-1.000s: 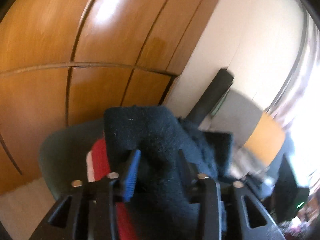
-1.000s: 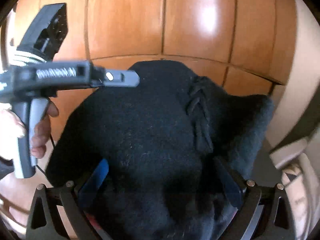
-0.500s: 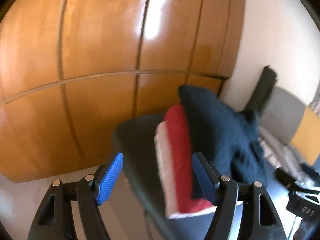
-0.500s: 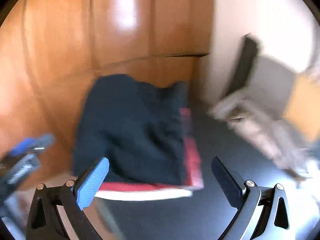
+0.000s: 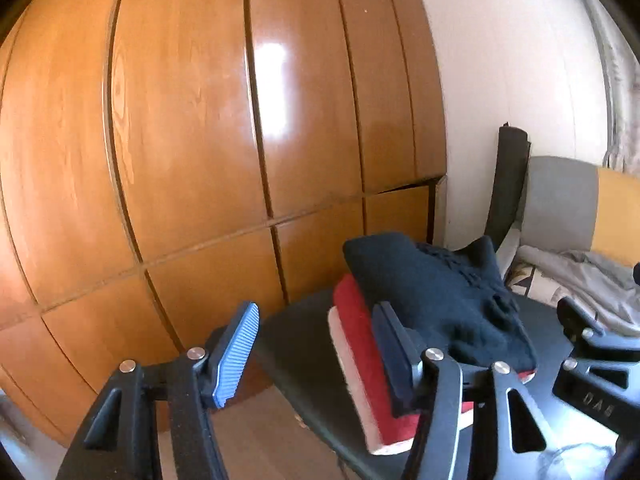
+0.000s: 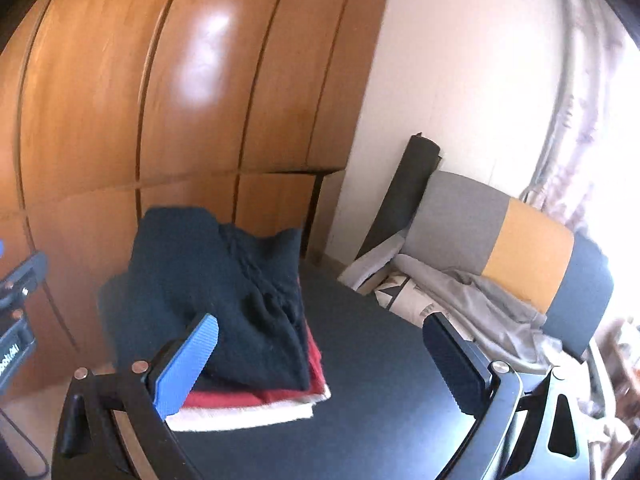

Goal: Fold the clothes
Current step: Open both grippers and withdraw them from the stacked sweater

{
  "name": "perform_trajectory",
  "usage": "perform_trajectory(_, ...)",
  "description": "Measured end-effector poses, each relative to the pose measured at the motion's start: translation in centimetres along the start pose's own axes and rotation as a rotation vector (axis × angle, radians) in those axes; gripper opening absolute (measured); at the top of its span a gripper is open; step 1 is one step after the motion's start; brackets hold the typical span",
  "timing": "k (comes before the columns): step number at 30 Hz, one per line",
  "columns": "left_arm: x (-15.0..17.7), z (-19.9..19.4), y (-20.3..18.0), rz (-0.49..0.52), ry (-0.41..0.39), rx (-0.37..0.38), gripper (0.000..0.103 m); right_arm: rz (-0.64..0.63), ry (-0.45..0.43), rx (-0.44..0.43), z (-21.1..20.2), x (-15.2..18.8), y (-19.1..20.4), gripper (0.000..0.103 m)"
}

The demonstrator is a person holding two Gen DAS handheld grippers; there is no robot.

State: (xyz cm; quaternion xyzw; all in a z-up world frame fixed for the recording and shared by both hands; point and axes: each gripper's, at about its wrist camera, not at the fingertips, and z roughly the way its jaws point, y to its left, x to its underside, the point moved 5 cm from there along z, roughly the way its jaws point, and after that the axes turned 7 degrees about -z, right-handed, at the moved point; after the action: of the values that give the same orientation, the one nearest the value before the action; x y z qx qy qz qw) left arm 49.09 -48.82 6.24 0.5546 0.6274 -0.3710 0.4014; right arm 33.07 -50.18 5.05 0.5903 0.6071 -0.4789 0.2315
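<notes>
A folded navy knit sweater is stacked on a folded red garment, which is laid on a folded white garment; the pile is set at the far left corner of the dark bench, close to the wooden wardrobe. The left claw is held with its jaws spread apart and nothing between them, just short of the pile. The right claw is likewise spread wide and gripping nothing. A grey-and-yellow chair draped with grey cloth is seen beyond the bench.
</notes>
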Motion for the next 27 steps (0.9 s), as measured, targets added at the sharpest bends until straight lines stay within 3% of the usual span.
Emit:
perform_trajectory(6,1.3,0.1,0.2,-0.025,0.051,-0.014,0.065,0.006,0.069,-0.094,1.8,1.0,2.0,0.103)
perform_trajectory(11,1.9,0.7,-1.0,-0.038,0.09,0.037,0.065,-0.009,0.071,-0.127,1.8,1.7,2.9,0.103)
perform_trajectory(17,1.2,0.2,-1.3,-0.108,0.107,0.152,0.064,0.049,0.075,-0.141,1.5,2.1,1.4,0.103)
perform_trajectory(22,1.1,0.5,-1.0,-0.079,0.091,0.08,0.054,0.055,0.073,-0.134,1.1,2.5,0.9,0.103)
perform_trajectory(23,1.2,0.7,-0.9,-0.084,0.097,0.084,0.049,0.051,0.075,-0.131,1.1,2.5,0.9,0.103)
perform_trajectory(27,1.3,1.3,-0.6,-0.115,0.112,0.108,0.045,0.049,0.085,-0.129,1.3,2.7,1.0,0.103)
